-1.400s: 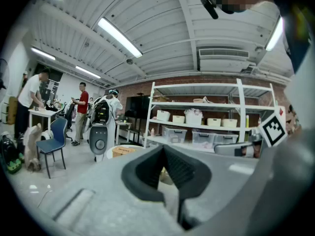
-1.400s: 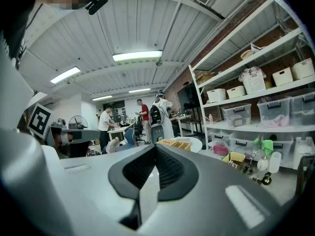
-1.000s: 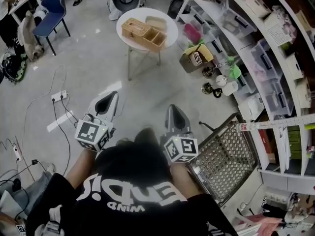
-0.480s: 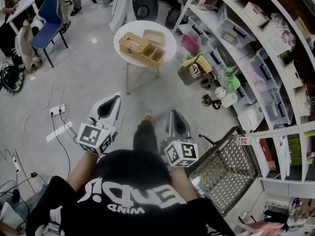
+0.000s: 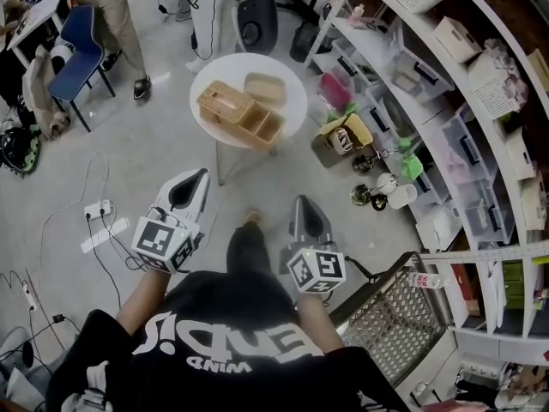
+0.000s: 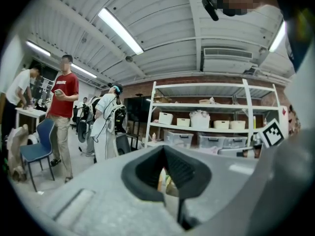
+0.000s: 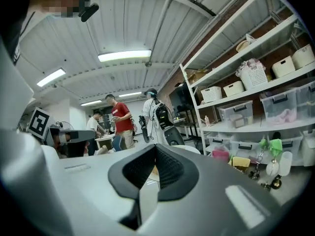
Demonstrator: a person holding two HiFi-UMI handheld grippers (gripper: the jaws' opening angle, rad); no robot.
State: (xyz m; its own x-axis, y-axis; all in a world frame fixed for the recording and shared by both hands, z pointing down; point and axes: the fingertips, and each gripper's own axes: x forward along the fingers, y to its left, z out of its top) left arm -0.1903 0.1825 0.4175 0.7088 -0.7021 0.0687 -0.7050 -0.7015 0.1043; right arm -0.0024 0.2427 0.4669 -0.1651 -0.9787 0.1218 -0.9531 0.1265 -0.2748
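Note:
Both grippers are held out at waist height in front of the person. In the head view my left gripper point(image 5: 191, 184) points toward a round white table point(image 5: 290, 73) ahead. My right gripper point(image 5: 307, 212) is beside it, above the grey floor. Each one has its jaws together and holds nothing. A partitioned wooden box point(image 5: 241, 114) and a shallow wooden tray point(image 5: 264, 87) rest on the table. In the left gripper view the left gripper point(image 6: 164, 149) shows a sliver of wood through the hollow behind its tips. The right gripper point(image 7: 155, 147) has the table's rim point(image 7: 189, 149) just beyond it.
Long shelving point(image 5: 429, 84) with bins runs along the right. A wire cart point(image 5: 403, 316) stands close at the lower right. Small items point(image 5: 377, 183) lie on the floor by the shelves. A person in red point(image 5: 103, 7), a blue chair point(image 5: 81, 45), and floor cables point(image 5: 94, 209) are to the left.
The person has stepped forward, so the table is closer. A person in a red shirt has walked in at the upper left. Both grippers keep the same pose, jaws together.

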